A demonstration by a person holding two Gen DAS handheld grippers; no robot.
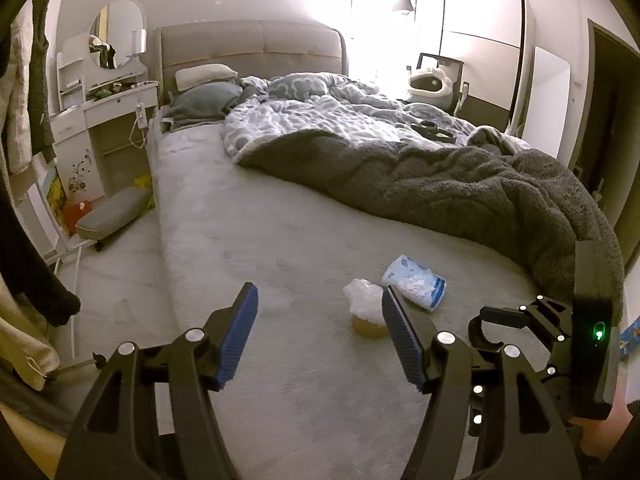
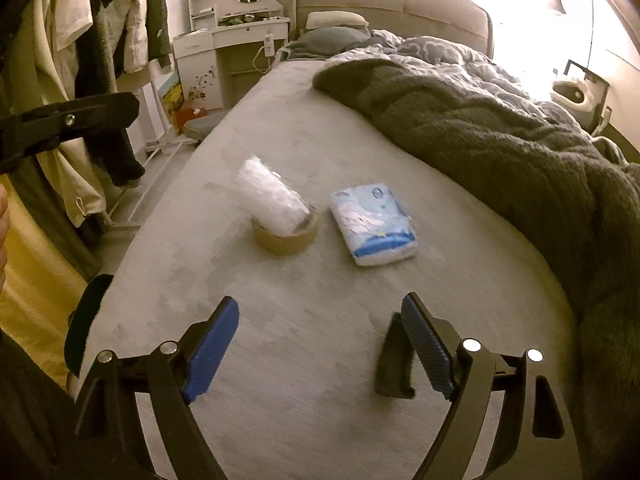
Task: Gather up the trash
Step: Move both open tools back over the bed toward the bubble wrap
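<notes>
Left gripper [image 1: 320,334] and right gripper [image 2: 320,348]: fingers spread, empty. Crumpled plastic wrap [image 2: 272,200] stuffed in tape roll [image 2: 286,236] on bed [image 2: 280,360], tissue pack [image 2: 374,224] just beside roll. Black flat object [image 2: 394,362] near roll, right view only.

Pale grey bed sheet [image 2: 280,360]; dark grey fleece blanket [image 2: 500,140]; blue-and-white tissue pack [image 2: 374,224]; tan tape roll [image 2: 286,236]; blue ribbed gripper pads [image 2: 210,356].

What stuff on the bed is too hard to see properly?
- Tape roll: left wrist view, half hidden by the crumpled plastic and the left hand-held gripper.
- Blue packet: right wrist view, print too blurred to read.
- Dark items on the duvet: too small to identify.
</notes>
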